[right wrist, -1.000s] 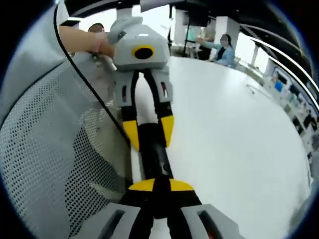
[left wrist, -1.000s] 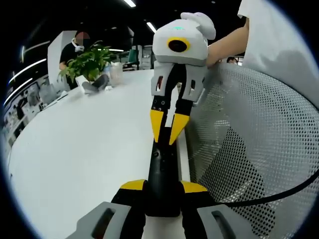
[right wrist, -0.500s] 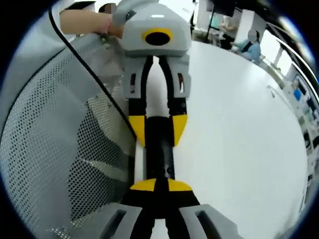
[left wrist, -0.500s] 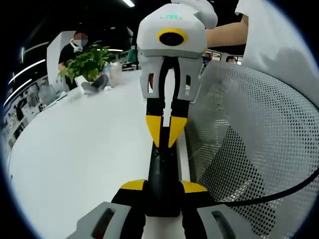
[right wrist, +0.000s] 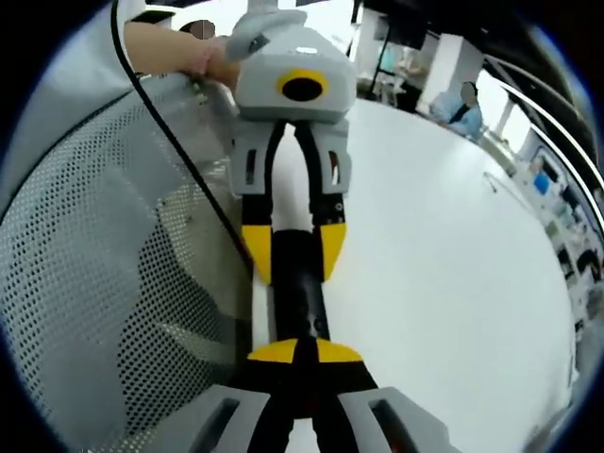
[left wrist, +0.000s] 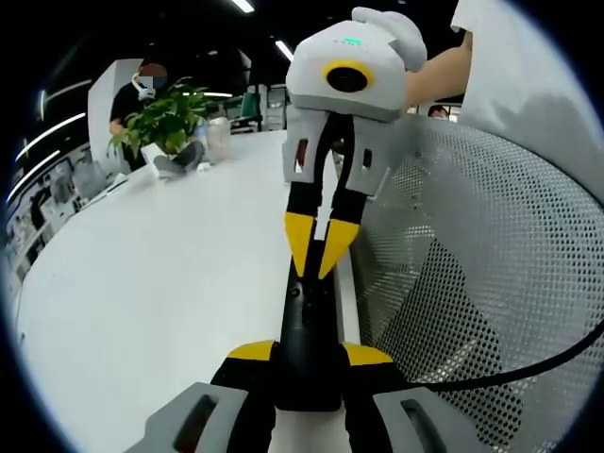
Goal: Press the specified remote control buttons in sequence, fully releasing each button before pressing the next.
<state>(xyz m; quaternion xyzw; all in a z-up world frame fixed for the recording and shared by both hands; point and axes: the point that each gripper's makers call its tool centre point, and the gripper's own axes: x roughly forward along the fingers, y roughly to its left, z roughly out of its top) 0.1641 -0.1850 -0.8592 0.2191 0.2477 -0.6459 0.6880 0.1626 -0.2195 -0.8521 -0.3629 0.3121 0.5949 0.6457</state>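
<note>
**Remote clamped, closed tip at its keys**

Black remote control grasped at one end between the fingers of the left gripper. Held just above the edge of the white tabletop, beside a mesh chair back, probably to steady it for pressing. Met from the far end by the right gripper, fingers clenched into a single point at the keypad. Pressing or lifted clear: cannot tell. Against half a second ago, right gripper body tilted aside, tips barely shifted.

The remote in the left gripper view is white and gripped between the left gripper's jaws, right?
Not quite: the remote is black, not white, as the left gripper view shows. It is gripped between the jaws of the left gripper.
</note>
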